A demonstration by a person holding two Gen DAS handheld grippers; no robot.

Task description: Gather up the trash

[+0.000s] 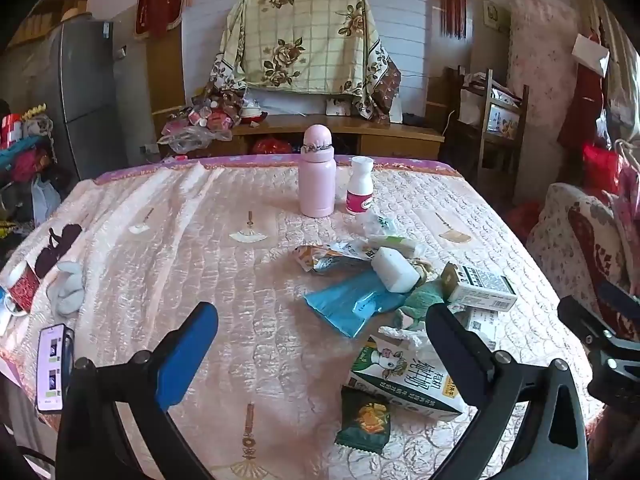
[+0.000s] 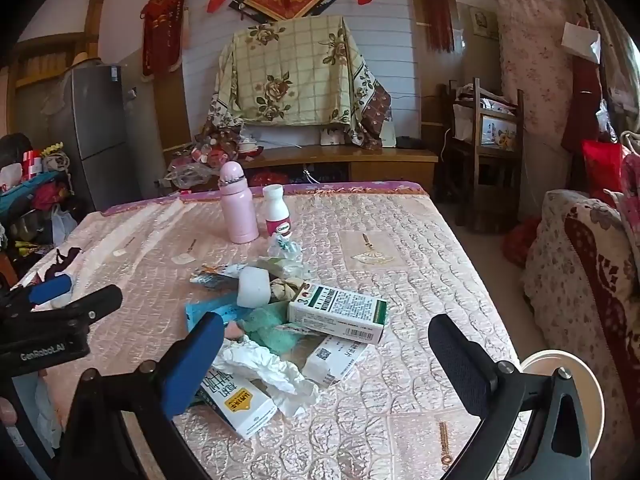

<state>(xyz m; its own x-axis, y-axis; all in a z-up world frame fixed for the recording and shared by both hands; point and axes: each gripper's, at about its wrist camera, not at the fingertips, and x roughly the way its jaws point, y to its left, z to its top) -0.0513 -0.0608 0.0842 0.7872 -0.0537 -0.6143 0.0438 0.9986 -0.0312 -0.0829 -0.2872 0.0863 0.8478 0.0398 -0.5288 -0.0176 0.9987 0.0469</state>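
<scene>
Since nothing is picked yet, the left tongs hang apart and empty over the counter, its left half bare, the trash heap clustered right of them. From the right wrist, the right tongs likewise gape, the heap between them, a white bin rim past the counter's right edge.

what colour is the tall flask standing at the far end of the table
Pale pink all over, with a domed cap; the flask shows best in the left wrist view.

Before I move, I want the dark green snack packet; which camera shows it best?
Left wrist view: the dark green snack packet lies fully visible on the tablecloth below the milk carton. In the right wrist view I cannot find it.
</scene>
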